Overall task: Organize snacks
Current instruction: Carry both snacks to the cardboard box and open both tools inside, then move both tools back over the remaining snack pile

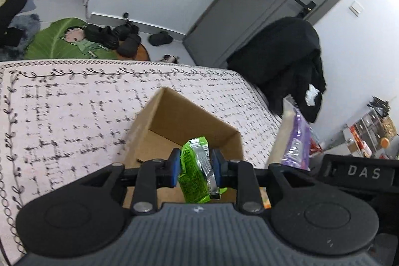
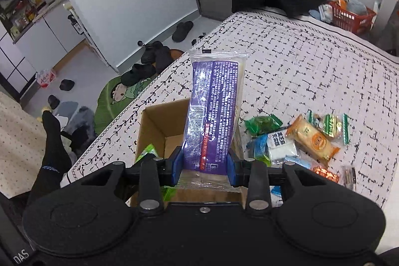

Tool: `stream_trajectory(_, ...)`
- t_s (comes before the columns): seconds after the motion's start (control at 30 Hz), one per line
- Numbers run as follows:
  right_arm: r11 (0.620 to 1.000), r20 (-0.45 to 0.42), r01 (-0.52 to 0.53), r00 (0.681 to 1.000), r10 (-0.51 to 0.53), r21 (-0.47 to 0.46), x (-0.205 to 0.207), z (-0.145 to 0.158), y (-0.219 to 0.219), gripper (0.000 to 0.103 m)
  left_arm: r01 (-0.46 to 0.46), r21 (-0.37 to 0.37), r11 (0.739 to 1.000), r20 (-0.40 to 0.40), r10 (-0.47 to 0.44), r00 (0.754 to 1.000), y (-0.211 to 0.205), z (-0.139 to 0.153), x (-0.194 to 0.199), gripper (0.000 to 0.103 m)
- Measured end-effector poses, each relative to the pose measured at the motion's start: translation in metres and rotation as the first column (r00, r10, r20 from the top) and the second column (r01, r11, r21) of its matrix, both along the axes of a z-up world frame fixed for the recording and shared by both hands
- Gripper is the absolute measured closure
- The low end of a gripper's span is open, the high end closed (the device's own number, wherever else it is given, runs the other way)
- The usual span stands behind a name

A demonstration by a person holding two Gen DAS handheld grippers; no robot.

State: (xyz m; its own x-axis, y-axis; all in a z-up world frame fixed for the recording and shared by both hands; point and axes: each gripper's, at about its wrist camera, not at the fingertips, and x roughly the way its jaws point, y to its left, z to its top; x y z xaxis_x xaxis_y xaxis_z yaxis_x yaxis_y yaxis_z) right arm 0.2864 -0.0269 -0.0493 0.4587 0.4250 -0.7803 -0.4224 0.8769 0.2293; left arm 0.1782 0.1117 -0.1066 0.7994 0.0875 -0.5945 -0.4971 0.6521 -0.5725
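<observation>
Left gripper (image 1: 196,167) clamped on green snack packet (image 1: 197,166), hovering over open cardboard box (image 1: 184,116). Right gripper (image 2: 204,163) clenched on tall purple packet (image 2: 213,114), upright, above same box (image 2: 152,121) on patterned bedspread (image 2: 311,61). Remaining snacks (image 2: 299,141) heaped just beside box. Judged best: lowered each packet inside walls before release, 1 at a time, purple laid flat, avoided clashing 2 grippers.

Below our left jaws: cardboard box (image 1: 172,116) on the bedspread (image 1: 62,104).
Right of our right jaws: snack pile (image 2: 299,141), beside the box.
</observation>
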Motion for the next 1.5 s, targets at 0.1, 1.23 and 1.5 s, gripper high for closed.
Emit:
stream_trajectory(0.1,1.000,0.000,-0.009,1.000,0.009,-0.009,0.000,-0.001,0.006,0.068,-0.018,-0.034,0.999,0.008,0.019,1.000,0.009,-0.001,-0.005,0.073)
stream_trajectory(1.23,0.991,0.010,0.134,0.991,-0.135,0.029,0.003,0.037,-0.088,0.002,0.069,0.055,0.996,-0.086,-0.065,0.994,-0.042,0.038,-0.001,0.000)
stream_trajectory(1.5,0.984,0.007,0.172,0.985,-0.173,0.048,0.004,0.032,-0.129,0.000,0.094,0.098,0.991,-0.100,-0.084,0.991,-0.067,0.046,-0.001,0.000)
